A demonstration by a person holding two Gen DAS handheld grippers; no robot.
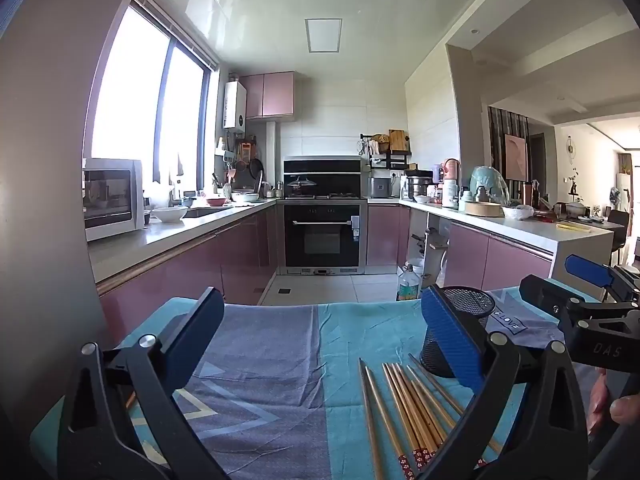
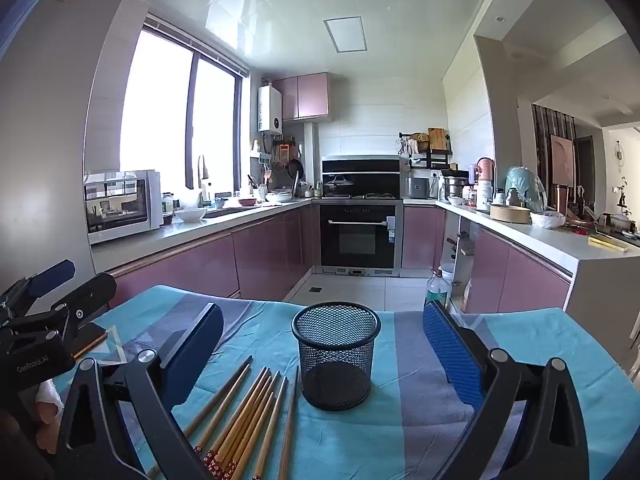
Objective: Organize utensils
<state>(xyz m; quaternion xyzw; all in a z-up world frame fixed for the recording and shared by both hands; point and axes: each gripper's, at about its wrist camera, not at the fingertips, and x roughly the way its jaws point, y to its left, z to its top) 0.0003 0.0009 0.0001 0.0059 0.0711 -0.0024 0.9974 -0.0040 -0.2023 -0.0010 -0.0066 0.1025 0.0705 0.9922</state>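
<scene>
Lying fanned on the blue tablecloth (image 2: 400, 412), the chopsticks (image 2: 256, 408) are seen just left of the black mesh holder (image 2: 335, 354), below the left finger of the right gripper (image 2: 324, 352). Both it and the left gripper (image 1: 320, 344) are held wide apart, empty.

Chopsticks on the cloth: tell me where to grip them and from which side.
Grip the chopsticks at mid-shaft, coming from above with the right hand-held gripper, jaws set across their length. They lie flat on the tablecloth in a loose fan just left of the mesh cup, so probably take one or two at a time.
</scene>
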